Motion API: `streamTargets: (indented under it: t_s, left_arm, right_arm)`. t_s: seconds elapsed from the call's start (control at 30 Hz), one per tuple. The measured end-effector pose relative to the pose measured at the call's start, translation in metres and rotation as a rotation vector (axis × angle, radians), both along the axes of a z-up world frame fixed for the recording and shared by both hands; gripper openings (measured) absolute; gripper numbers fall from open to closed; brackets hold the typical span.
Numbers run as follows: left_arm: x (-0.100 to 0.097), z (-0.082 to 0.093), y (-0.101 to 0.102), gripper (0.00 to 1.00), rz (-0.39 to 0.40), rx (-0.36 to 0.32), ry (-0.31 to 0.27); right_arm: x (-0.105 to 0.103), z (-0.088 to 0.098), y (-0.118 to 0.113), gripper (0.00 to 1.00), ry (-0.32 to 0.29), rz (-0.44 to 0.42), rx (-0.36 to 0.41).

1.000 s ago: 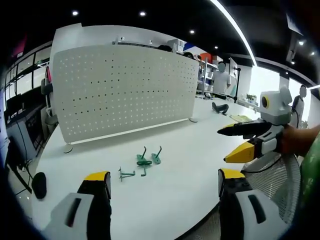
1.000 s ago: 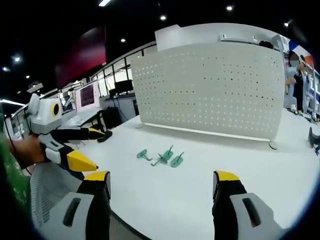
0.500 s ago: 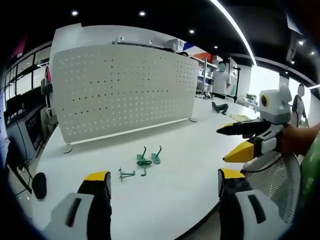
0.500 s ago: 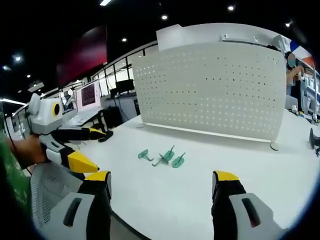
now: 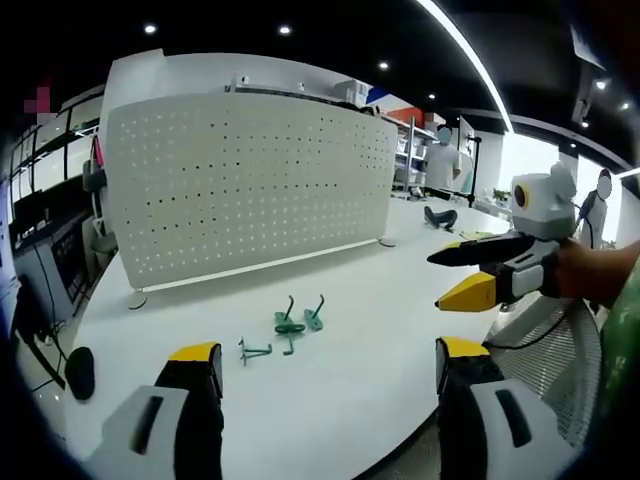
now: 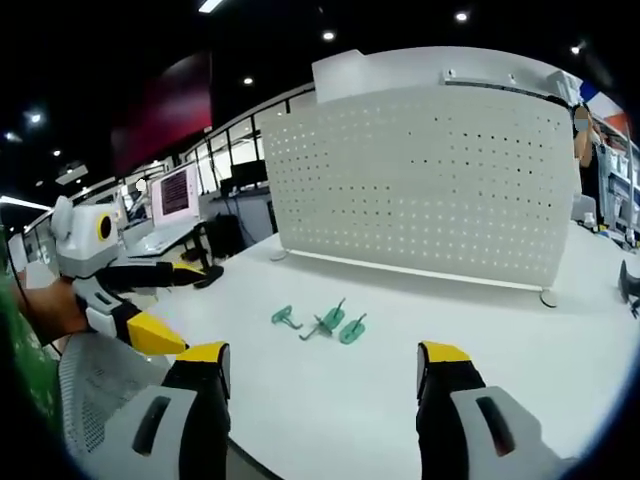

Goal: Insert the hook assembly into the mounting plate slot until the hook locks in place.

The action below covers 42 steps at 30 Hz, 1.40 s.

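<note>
One white perforated metal pegboard panel point(image 5: 245, 185) stands upright on one white table point(image 5: 380, 330); at least three small green-based metal hooks point(image 5: 288, 322) lie before it.

Green hooks point(image 5: 289, 322) loose on table, white pegboard point(image 5: 240, 185) upright behind

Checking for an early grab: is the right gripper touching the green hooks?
Apart. Right gripper view: right gripper open, bare white table separating it from green hooks.

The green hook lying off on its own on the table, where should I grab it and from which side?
Grip the lone hook by its flat green base, coming down from above with the jaws across the plate. It lies on the white table, apart from the other hooks, so there looks to be room around it; its thin wire prong seems harder to pinch.
</note>
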<state>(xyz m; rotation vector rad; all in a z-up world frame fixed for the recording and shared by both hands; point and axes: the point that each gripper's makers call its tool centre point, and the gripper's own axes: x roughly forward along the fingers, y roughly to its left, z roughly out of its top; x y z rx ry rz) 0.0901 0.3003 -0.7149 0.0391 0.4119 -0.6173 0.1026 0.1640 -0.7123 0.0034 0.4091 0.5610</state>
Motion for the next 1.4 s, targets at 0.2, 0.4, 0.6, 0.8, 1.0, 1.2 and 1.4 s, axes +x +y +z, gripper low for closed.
streamTargets:
  t_s: [0.2, 0.4, 0.6, 0.8, 1.0, 1.2, 1.4]
  left_arm:
    - [0.000, 0.001, 0.000, 0.90, 0.001, -0.003, -0.003]
    - [0.001, 0.001, 0.001, 0.89, 0.002, -0.002, -0.005]
    - [0.002, 0.002, 0.002, 0.89, 0.004, -0.004, -0.008]
    - [0.003, 0.002, 0.002, 0.89, 0.005, -0.004, -0.009]
    - [0.003, 0.002, 0.002, 0.89, 0.005, -0.005, -0.009]
    - [0.003, 0.002, 0.002, 0.89, 0.007, -0.006, -0.008]
    - [0.004, 0.002, 0.003, 0.88, 0.010, -0.008, -0.008]
  right_arm:
    - [0.008, -0.001, 0.002, 0.74, 0.025, 0.007, 0.004]
    - [0.019, -0.001, 0.003, 0.72, 0.041, 0.025, -0.017]
    - [0.033, -0.002, 0.002, 0.71, 0.067, 0.014, 0.007]
    - [0.046, -0.001, 0.002, 0.69, 0.080, 0.005, 0.025]
    - [0.059, -0.006, 0.004, 0.67, 0.114, 0.002, 0.051]
    - [0.070, -0.009, 0.009, 0.66, 0.131, 0.004, 0.056]
    - [0.082, -0.013, 0.010, 0.65, 0.160, -0.002, 0.071]
